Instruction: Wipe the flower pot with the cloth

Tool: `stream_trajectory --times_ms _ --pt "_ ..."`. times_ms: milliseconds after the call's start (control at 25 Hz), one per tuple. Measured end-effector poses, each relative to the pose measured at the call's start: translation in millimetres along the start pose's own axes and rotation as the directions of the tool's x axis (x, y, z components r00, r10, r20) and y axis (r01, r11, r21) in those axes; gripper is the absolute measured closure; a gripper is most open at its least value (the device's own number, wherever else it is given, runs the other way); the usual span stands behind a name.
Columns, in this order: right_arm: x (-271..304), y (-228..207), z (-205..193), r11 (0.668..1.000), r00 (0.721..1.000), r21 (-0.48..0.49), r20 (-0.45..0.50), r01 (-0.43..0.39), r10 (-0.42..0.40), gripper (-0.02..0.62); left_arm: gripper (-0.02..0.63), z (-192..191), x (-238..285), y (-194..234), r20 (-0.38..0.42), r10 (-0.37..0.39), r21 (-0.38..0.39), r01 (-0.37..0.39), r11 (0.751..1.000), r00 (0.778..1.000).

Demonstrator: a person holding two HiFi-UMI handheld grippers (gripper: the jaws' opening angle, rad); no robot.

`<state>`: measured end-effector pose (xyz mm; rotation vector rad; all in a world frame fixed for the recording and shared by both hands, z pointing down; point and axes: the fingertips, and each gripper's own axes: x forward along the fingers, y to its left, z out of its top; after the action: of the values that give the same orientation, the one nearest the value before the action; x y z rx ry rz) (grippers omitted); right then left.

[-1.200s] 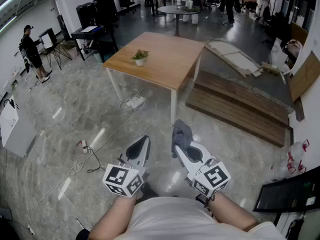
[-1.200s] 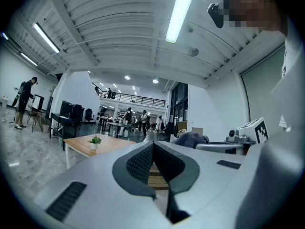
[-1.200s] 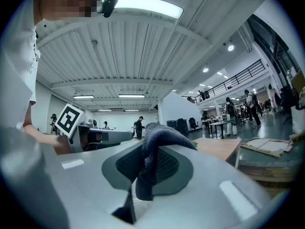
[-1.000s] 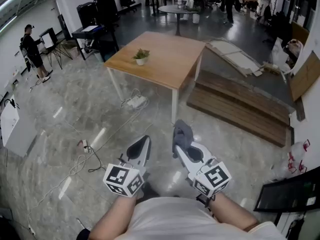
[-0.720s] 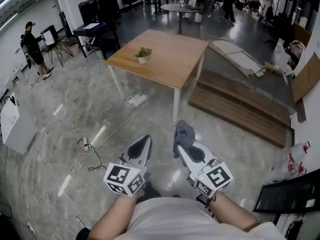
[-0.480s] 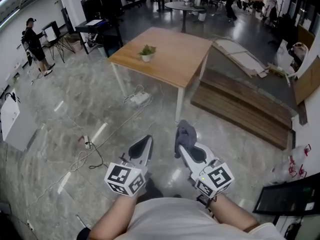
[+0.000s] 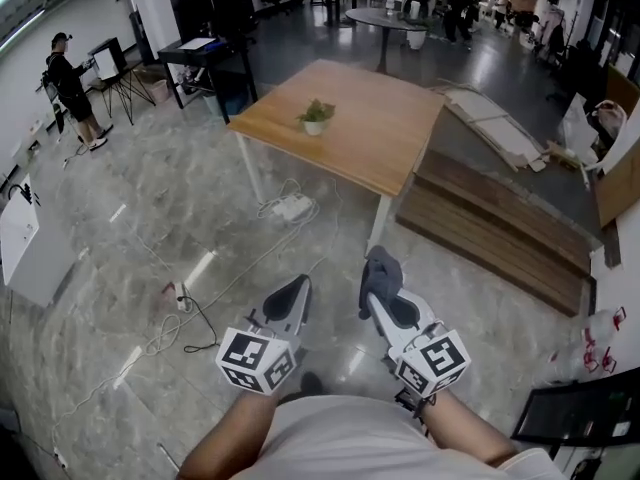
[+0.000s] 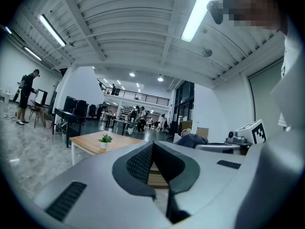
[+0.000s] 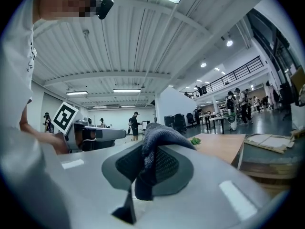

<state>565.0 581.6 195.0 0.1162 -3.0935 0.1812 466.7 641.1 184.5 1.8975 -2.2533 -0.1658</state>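
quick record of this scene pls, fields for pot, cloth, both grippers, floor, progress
flower pot: small, white, green plant, standing on wooden table, far from both grippers
cloth: dark grey, clamped in right gripper
left gripper: shut, empty
right gripper: shut on cloth
floor: power strip near the table's legs
progress: wiping not yet begun

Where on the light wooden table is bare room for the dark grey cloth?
The light wooden table is bare except for the white flower pot with a green plant in its left half. Free: all between pot, right edge and near corner. Crowded: the floor below, with white power strip and cables.
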Motion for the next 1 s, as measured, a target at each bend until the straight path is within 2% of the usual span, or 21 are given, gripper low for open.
stream_trajectory --times_ms 240,560,760,1000 --pt "74 -6 13 0.999 0.999 0.005 0.004 0.038 -0.038 0.560 0.600 24 17 71 -0.008 -0.025 0.004 0.025 1.000 1.000" --pt "155 -37 6 0.999 0.999 0.005 -0.021 0.039 -0.039 0.560 0.600 26 58 147 -0.022 -0.007 -0.020 0.007 1.000 1.000" --pt "225 -88 -3 1.000 1.000 0.018 -0.030 0.008 -0.008 0.560 0.600 24 118 193 -0.033 -0.005 -0.013 0.004 1.000 0.999" --pt "321 -194 -1 0.998 0.999 0.053 -0.025 -0.037 0.039 0.560 0.600 30 234 256 -0.072 0.041 -0.004 -0.042 0.999 0.997"
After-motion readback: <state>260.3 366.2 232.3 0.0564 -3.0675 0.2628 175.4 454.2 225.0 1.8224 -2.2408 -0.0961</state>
